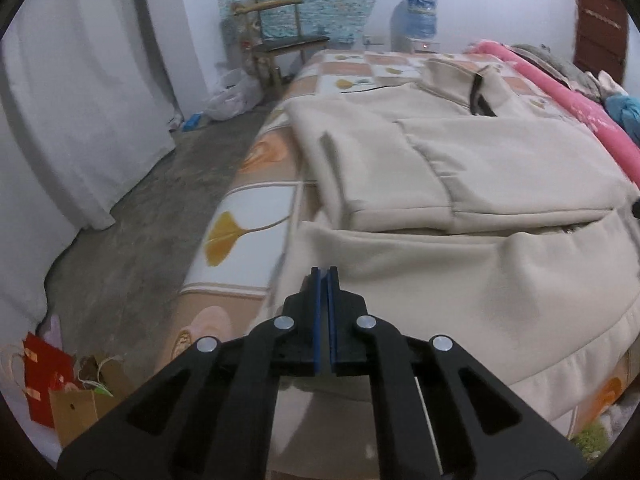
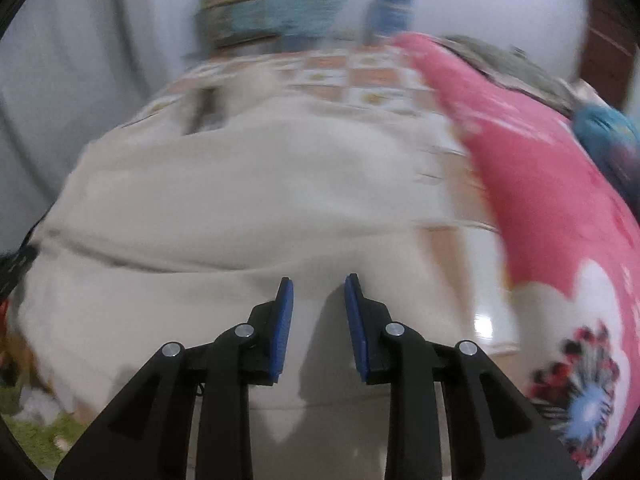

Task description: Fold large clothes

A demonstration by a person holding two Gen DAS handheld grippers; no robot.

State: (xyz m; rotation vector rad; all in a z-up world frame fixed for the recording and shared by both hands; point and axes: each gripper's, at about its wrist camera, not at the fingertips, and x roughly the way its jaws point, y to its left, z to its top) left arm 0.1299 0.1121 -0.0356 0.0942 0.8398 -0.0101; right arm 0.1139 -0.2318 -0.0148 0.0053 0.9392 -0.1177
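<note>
A large cream jacket (image 1: 460,168) lies spread on the bed (image 1: 256,208), both sleeves folded in over its front, dark zipper near the collar. My left gripper (image 1: 325,270) is shut at the jacket's near left hem corner; whether cloth is pinched between the pads is hidden. The right wrist view is blurred. There the jacket (image 2: 224,184) fills the middle, and my right gripper (image 2: 319,280) is open, its blue pads apart over the near hem, holding nothing.
A pink blanket (image 2: 536,184) runs along the bed's right side, also in the left wrist view (image 1: 560,96). White curtain (image 1: 80,112) and concrete floor (image 1: 152,208) lie left of the bed. Paper bags (image 1: 72,384) sit on the floor. A wooden chair (image 1: 280,36) and water dispenser (image 1: 416,20) stand at the far wall.
</note>
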